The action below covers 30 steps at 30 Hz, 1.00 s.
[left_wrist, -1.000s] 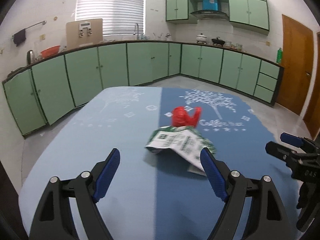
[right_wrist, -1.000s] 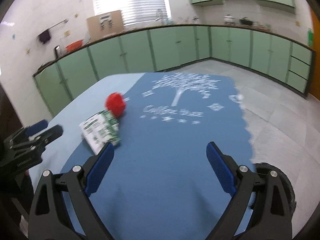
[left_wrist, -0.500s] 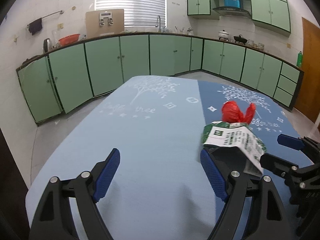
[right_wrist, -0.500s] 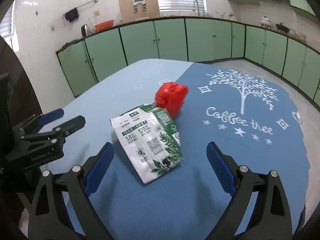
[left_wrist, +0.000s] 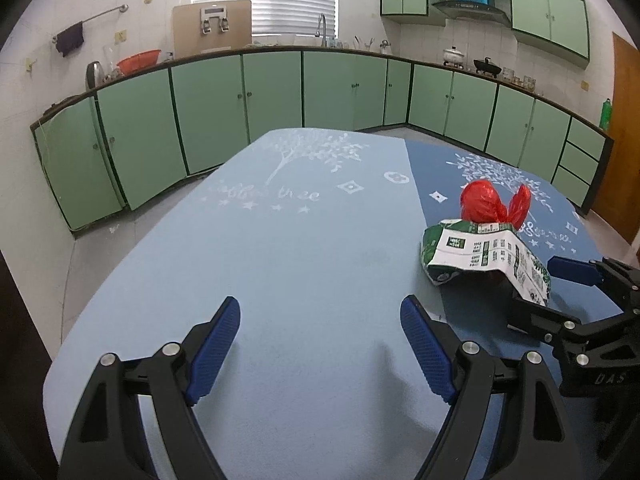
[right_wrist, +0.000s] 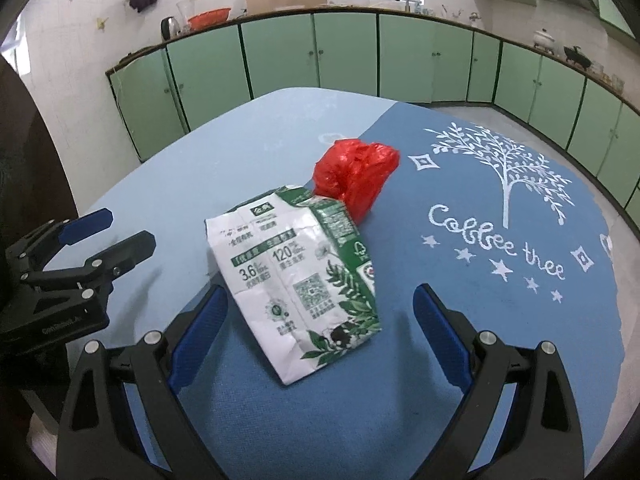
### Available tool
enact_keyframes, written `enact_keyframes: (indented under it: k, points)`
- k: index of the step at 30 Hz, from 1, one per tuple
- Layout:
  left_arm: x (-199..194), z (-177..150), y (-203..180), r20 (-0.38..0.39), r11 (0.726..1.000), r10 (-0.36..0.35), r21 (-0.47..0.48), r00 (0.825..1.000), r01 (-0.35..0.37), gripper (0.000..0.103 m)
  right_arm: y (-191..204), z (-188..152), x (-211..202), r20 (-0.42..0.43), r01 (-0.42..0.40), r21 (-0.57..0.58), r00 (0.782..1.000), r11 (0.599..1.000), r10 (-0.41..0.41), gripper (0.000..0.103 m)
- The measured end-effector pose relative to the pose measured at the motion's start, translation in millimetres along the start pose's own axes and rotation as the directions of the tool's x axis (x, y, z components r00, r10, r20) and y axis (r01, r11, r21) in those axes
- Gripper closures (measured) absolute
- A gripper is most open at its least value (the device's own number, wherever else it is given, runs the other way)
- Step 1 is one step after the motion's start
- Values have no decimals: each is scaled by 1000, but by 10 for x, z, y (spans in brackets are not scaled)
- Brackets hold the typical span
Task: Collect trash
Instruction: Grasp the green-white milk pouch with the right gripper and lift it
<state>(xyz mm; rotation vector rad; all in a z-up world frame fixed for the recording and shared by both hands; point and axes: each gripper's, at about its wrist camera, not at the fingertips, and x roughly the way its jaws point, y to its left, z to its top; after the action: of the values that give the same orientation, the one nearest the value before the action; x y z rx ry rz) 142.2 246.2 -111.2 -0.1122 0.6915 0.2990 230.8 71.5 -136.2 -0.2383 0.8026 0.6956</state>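
Right claw (right_wrist: 320, 332) spread wide, milk carton (right_wrist: 298, 280) between its fingers, untouched

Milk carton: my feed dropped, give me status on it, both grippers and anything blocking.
Both grippers open: left gripper, right gripper. Flattened milk carton lies between right jaws, ungripped. Red plastic bag touches its far end. Nothing blocking.

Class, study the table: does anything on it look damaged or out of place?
Yes. A flattened, creased milk carton lies on the tablecloth, with a crumpled red plastic bag just behind it. Both look like discarded trash.
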Motion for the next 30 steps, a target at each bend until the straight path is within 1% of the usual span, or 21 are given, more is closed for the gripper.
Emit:
enact_keyframes:
  k: [4, 5, 6, 7, 11, 16, 25, 30]
  points:
    - [4, -10, 0, -8, 1000, 2, 0, 1000, -2, 22, -8, 13, 73, -36, -10, 3, 999, 1000, 10, 13]
    - [-3, -8, 1, -6, 1000, 2, 0, 1000, -2, 22, -6, 15, 81, -41, -13, 3, 999, 1000, 13, 18]
    - [-5, -7, 1, -6, 1000, 1, 0, 1000, -1, 22, 1, 16, 90, -47, -22, 0, 999, 1000, 22, 32]
    - [-16, -12, -3, -6, 1000, -1, -1, 1000, 1, 22, 11, 26, 96, -51, -23, -3, 998, 1000, 22, 37]
    - [-51, -54, -27, -11, 1000, -6, 1, 1000, 6, 22, 53, 8, 66, -44, -26, -14, 999, 1000, 26, 45]
    - [-94, -97, -74, -16, 1000, -14, 9, 1000, 14, 22, 78, -33, -9, -22, -27, -4, 999, 1000, 27, 46]
    - [-191, -104, -116, 0, 1000, -7, 17, 1000, 7, 22, 83, -126, -202, 22, -40, 9, 999, 999, 40, 48]
    - [-230, -121, -152, -1, 1000, -8, 18, 1000, 8, 22, 87, -184, -336, 33, -28, 22, 999, 999, 27, 48]
